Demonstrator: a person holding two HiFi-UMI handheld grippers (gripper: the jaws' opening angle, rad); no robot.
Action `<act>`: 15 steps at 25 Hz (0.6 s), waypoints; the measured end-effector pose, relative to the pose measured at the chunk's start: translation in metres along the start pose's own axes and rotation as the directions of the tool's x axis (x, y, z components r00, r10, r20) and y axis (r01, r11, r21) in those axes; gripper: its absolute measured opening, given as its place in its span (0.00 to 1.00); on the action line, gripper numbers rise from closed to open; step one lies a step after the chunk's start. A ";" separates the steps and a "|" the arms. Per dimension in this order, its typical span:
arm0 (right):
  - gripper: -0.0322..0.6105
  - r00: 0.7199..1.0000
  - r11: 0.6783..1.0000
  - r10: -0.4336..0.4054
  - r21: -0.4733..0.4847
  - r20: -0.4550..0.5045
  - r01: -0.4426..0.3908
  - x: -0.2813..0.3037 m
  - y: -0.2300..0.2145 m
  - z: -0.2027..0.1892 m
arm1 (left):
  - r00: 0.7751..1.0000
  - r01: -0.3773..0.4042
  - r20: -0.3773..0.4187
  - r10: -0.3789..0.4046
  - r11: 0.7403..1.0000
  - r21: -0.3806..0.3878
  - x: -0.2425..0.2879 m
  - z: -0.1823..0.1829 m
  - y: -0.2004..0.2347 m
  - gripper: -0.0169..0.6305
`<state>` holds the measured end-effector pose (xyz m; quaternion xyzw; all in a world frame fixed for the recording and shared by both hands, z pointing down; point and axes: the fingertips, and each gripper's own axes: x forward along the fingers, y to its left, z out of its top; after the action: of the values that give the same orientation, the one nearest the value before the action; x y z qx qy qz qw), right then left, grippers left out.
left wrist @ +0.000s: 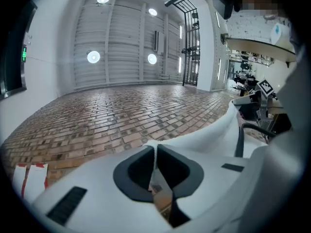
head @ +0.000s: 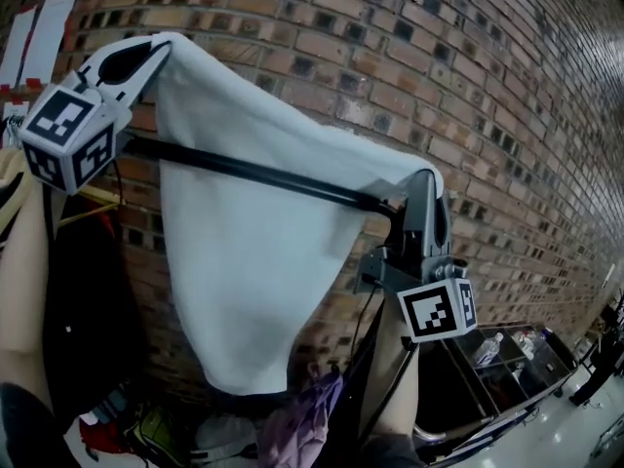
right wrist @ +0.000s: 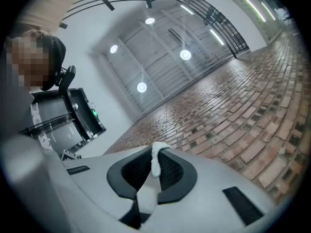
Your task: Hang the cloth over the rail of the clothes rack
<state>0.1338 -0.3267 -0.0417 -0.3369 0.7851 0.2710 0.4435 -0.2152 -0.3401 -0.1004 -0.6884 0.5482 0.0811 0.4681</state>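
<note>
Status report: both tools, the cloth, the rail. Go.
Left tool shut on white cloth at one corner; right tool shut on the other. Top edge above black rail, rest hanging on its far side, not draped yet. Brick wall behind; nothing across the rail.

White cloth [head: 244, 281] between left gripper [head: 161, 52] and right gripper [head: 424, 175], black rail [head: 244, 169] crossing it

My left gripper [head: 154, 55] and right gripper [head: 425, 181] wear pale grey shells with black, textured fingers [right wrist: 170, 171]; each carries a white cube [head: 66, 136] printed with black square markers on its faces.
</note>
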 end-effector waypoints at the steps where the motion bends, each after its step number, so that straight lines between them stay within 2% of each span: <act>1: 0.11 1.000 1.000 0.007 0.020 0.006 -0.007 -0.003 0.004 0.001 | 1.000 0.005 0.016 -0.004 1.000 -0.015 -0.009 0.002 -0.002 0.10; 8: 0.11 0.995 0.989 0.062 0.126 0.080 -0.072 -0.021 0.033 0.016 | 0.996 0.011 0.089 -0.001 0.993 -0.114 -0.069 0.013 -0.015 0.10; 10: 0.11 0.991 0.987 0.085 0.129 0.098 -0.098 -0.030 0.042 0.023 | 0.995 0.018 0.097 -0.004 0.991 -0.134 -0.090 0.012 -0.020 0.10; 12: 0.11 0.993 0.991 0.099 0.086 0.068 -0.105 -0.039 0.052 0.021 | 0.996 0.026 0.093 -0.012 0.989 -0.147 -0.110 0.006 -0.027 0.10; 15: 0.11 0.994 0.994 0.094 -0.049 -0.047 -0.096 -0.057 0.071 -0.001 | 0.998 0.025 0.060 -0.015 0.987 -0.160 -0.144 -0.015 -0.037 0.10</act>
<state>0.1002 -0.2666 0.0175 -0.3163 0.8028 0.3042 0.4036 -0.2460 -0.2546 0.0186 -0.7267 0.5189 0.1404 0.4277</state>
